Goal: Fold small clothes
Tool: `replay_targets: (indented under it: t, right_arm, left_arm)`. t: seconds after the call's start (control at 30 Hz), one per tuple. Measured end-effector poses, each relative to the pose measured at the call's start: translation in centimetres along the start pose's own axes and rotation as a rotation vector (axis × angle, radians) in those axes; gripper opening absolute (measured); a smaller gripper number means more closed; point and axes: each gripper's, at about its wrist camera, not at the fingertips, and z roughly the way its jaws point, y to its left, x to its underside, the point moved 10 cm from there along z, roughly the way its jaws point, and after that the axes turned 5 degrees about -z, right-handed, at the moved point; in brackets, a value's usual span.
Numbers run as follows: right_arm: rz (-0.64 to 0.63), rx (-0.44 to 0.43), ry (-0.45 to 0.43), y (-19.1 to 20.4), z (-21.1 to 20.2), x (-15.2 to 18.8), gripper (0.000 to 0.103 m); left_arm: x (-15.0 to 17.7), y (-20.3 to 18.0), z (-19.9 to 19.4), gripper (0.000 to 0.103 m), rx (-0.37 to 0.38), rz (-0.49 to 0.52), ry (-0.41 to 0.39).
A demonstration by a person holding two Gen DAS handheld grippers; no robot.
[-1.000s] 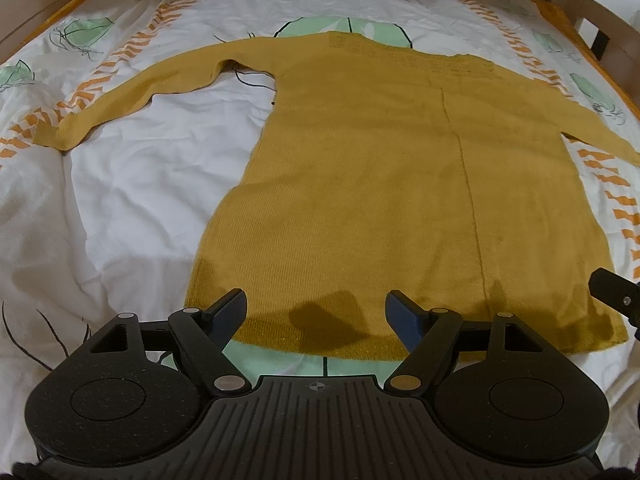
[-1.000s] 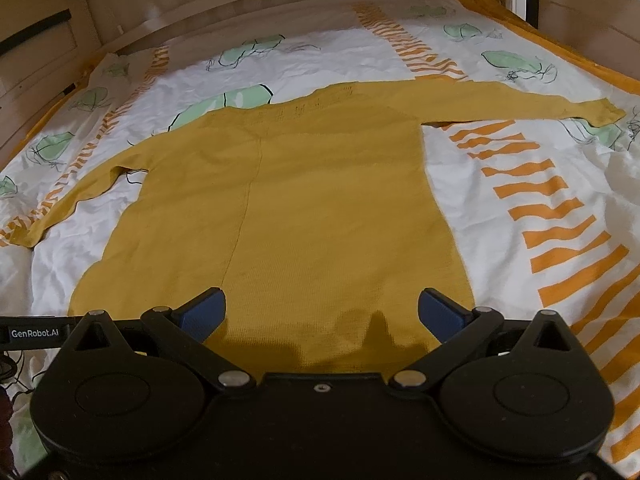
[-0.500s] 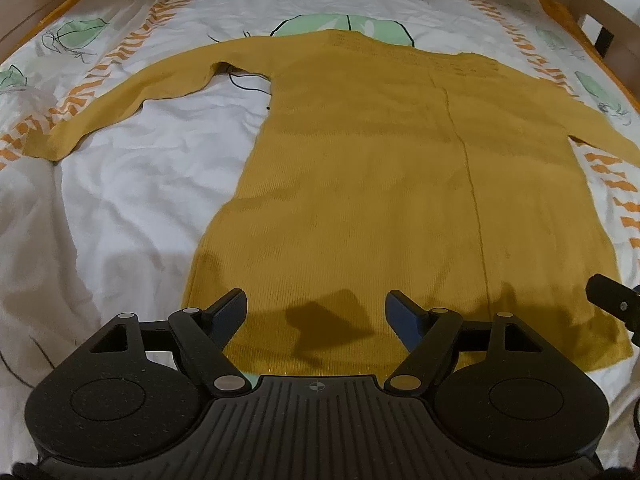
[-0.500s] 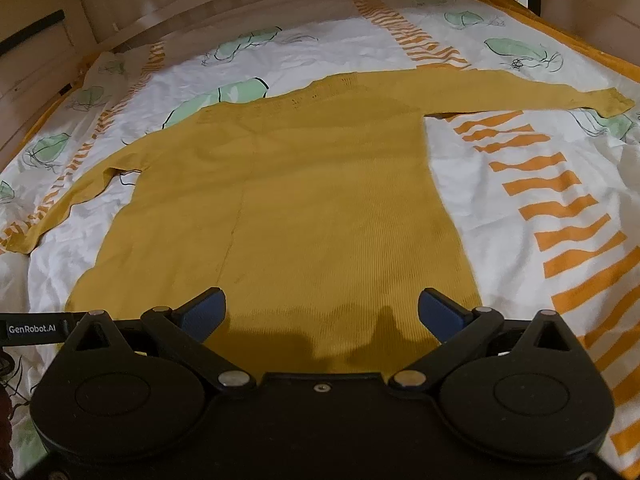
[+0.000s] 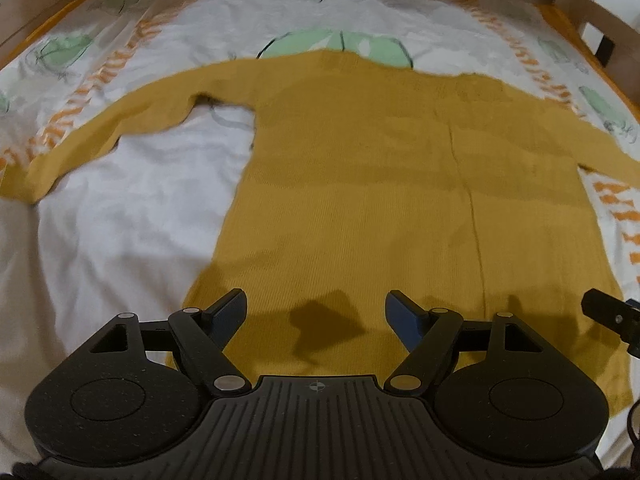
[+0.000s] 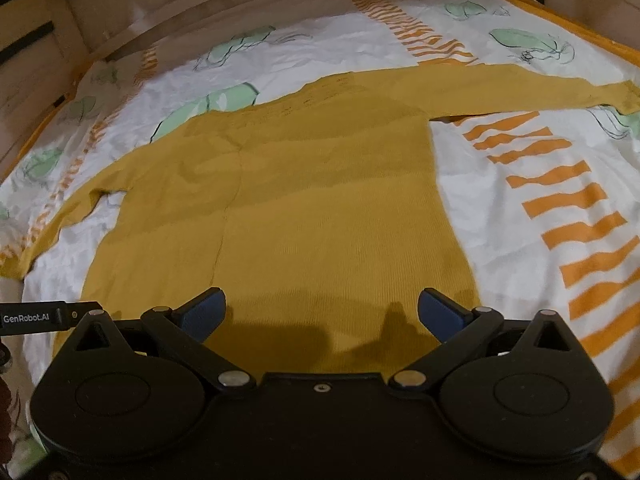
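A mustard-yellow knit sweater (image 5: 380, 184) lies flat on the bed, both sleeves spread out, hem toward me; it also shows in the right wrist view (image 6: 312, 208). My left gripper (image 5: 316, 314) is open and empty, low over the hem's left half. My right gripper (image 6: 322, 314) is open and empty over the hem's right half. The left sleeve (image 5: 100, 136) reaches far left, the right sleeve (image 6: 520, 88) far right. A part of the right gripper (image 5: 612, 316) shows at the left wrist view's right edge.
The sweater rests on a white bed sheet (image 5: 120, 232) printed with green leaves and orange stripes (image 6: 568, 208). Wooden bed rails (image 6: 200, 12) run along the far side and both sides (image 5: 600, 12).
Both grippers have moved forward and lower over the hem; the sweater fills more of each view. The jaws stay open and the sweater has not moved.
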Motion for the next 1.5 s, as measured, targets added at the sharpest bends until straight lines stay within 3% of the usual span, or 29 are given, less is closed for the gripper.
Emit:
replay_targets:
  t: [0.27, 0.47, 0.67, 0.87, 1.1, 1.2, 1.33, 1.5]
  right_arm:
    - [0.065, -0.042, -0.087, -4.2, 1.8, -4.4, 0.102]
    - [0.082, -0.003, -0.162, -9.1, 2.7, -8.4, 0.103]
    - [0.099, 0.095, -0.196, -15.3, 3.5, -11.4, 0.103]
    - [0.131, 0.227, -0.222, -22.8, 3.4, -14.4, 0.103]
    - [0.182, 0.395, -0.226, -32.6, 3.7, -17.5, 0.103]
    - [0.156, 0.460, -0.210, -35.8, 3.7, -18.6, 0.103]
    - [0.150, 0.472, -0.187, -39.4, 3.9, -19.8, 0.103]
    - [0.204, 0.474, -0.141, -43.3, 4.4, -20.5, 0.103]
  left_arm:
    - [-5.0, -2.1, 2.2, 0.075, 0.139, -0.033, -0.112]
    - [-8.7, -3.7, 4.7, 0.075, 0.240, -0.087, -0.176]
    - [-11.7, -5.4, 7.6, 0.075, 0.167, -0.017, -0.224]
    - [-12.9, -7.2, 10.4, 0.075, 0.147, 0.018, -0.239]
    - [-11.7, -8.0, 13.7, 0.076, 0.105, 0.071, -0.197]
    - [-11.2, -8.0, 13.7, 0.078, 0.091, 0.089, -0.243]
    - [-10.6, -7.7, 13.6, 0.084, 0.081, 0.095, -0.299]
    - [-10.7, -7.6, 13.8, 0.087, 0.081, 0.082, -0.301]
